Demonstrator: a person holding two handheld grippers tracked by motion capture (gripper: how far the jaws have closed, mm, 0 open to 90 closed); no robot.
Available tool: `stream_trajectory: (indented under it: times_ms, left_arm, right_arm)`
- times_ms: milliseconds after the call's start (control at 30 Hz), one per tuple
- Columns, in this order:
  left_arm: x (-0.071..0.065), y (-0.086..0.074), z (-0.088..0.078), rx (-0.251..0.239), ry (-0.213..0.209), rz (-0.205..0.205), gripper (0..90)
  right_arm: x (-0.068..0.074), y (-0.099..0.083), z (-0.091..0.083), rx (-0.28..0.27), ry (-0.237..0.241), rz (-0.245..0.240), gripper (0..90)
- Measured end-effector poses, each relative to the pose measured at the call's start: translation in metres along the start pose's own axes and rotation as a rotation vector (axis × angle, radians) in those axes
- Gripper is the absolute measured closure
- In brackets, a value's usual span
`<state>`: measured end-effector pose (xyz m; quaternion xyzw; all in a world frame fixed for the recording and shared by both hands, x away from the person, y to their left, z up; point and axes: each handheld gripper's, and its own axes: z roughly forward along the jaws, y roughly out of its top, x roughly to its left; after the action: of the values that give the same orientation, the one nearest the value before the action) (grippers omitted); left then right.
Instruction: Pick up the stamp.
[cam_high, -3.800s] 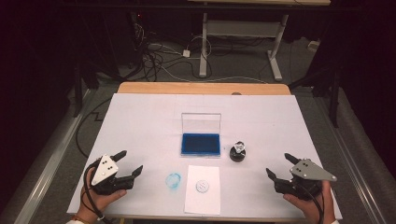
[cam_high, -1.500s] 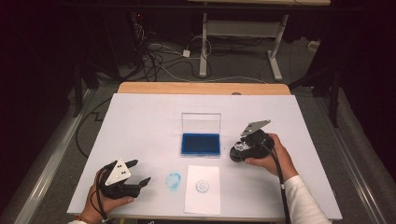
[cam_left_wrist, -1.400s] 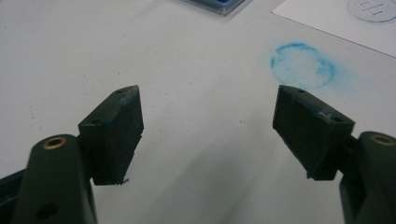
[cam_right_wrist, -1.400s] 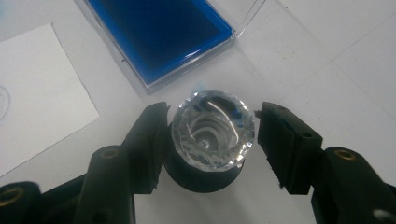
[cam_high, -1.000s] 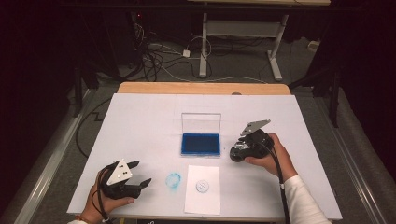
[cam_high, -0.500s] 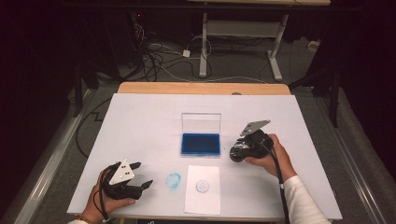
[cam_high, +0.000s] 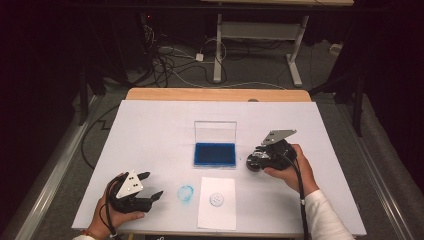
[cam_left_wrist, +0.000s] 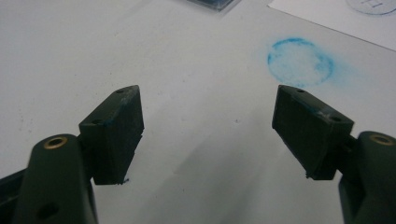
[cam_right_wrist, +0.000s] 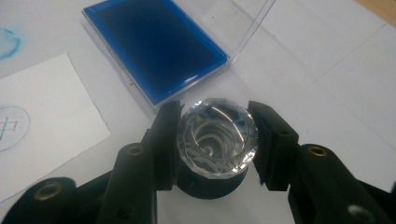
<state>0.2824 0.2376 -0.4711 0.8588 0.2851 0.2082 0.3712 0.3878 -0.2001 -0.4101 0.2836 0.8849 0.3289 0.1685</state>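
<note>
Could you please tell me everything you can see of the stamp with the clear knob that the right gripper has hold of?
The stamp has a faceted, glass-clear knob on a round black base. It stands upright on the white table, just right of the open blue ink pad. The right gripper is shut on it, its black fingers pressing the knob from both sides. Its printing face is hidden underneath.

clear faceted glossy stamp knob (cam_right_wrist: 218, 138), matt white paper sheet (cam_high: 216, 202), transparent plastic case (cam_high: 215, 134).

Lab, floor cables (cam_high: 170, 65), desk frame (cam_high: 260, 35)
</note>
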Motion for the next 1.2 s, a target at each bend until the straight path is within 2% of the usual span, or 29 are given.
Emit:
stream_trajectory:
  times_ms: [300, 467, 533, 800, 1000, 1200]
  left_arm:
    - [0.006, 0.002, 0.0, -0.022, 0.016, -0.013, 23.9]
    - [0.008, 0.003, 0.0, -0.032, 0.022, -0.029, 23.9]
    - [0.007, 0.002, -0.001, -0.037, 0.024, -0.033, 23.9]
    - [0.005, 0.003, -0.001, -0.034, 0.029, -0.02, 23.9]
    - [0.002, 0.004, -0.002, -0.043, 0.022, -0.016, 23.9]
    - [0.003, 0.003, 0.001, -0.036, 0.008, -0.019, 23.9]
  right_arm:
    - [0.009, 0.004, -0.01, -0.046, 0.002, -0.032, 57.5]
    - [0.016, 0.002, -0.021, -0.083, 0.007, -0.029, 57.5]
    - [0.019, 0.003, -0.031, -0.117, 0.006, -0.033, 57.5]
    - [0.029, 0.006, -0.051, -0.178, -0.003, -0.06, 57.4]
    - [0.035, 0.006, -0.06, -0.202, -0.008, -0.068, 57.4]
    - [0.038, 0.01, -0.068, -0.235, 0.011, -0.076, 57.5]
